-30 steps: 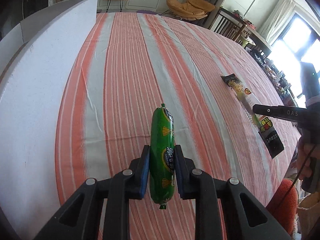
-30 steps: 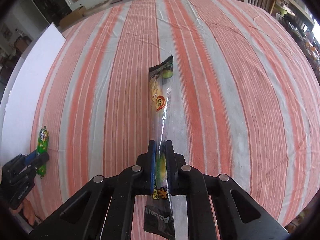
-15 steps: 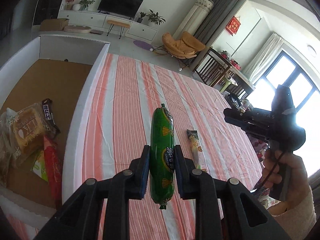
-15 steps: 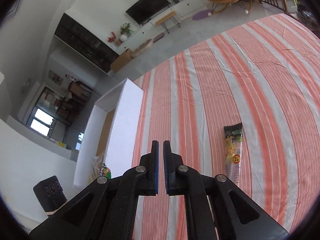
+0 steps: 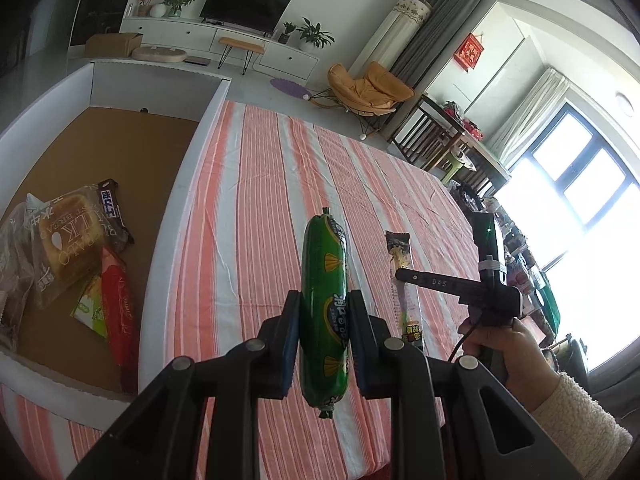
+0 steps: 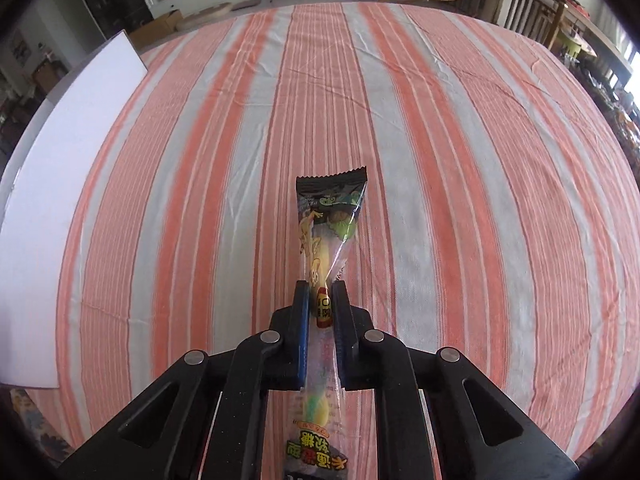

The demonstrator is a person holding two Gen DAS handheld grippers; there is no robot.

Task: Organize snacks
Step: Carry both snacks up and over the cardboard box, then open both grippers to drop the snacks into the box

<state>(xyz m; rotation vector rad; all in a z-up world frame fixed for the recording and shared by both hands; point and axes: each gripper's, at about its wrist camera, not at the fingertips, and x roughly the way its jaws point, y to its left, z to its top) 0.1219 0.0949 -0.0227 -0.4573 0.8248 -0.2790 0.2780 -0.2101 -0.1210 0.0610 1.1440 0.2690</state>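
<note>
My left gripper (image 5: 323,300) is shut on a green sausage stick (image 5: 324,308) and holds it above the striped tablecloth (image 5: 256,216), beside the white box (image 5: 168,224). My right gripper (image 6: 320,292) has its fingers on either side of a long clear candy packet (image 6: 328,224) with a black top, which lies on the cloth; the jaws are close against it. In the left wrist view the right gripper (image 5: 404,276) sits low over that packet (image 5: 400,252).
The white box with a brown floor holds a bread bag (image 5: 64,248), a chocolate bar (image 5: 112,208), a red packet (image 5: 118,312) and a green packet (image 5: 90,308). Its white wall (image 6: 68,200) shows at the left in the right wrist view. Chairs stand beyond the table.
My right gripper was raised and empty half a second ago; now it is down at the cloth with the candy packet between its fingers. My left gripper still holds the sausage.
</note>
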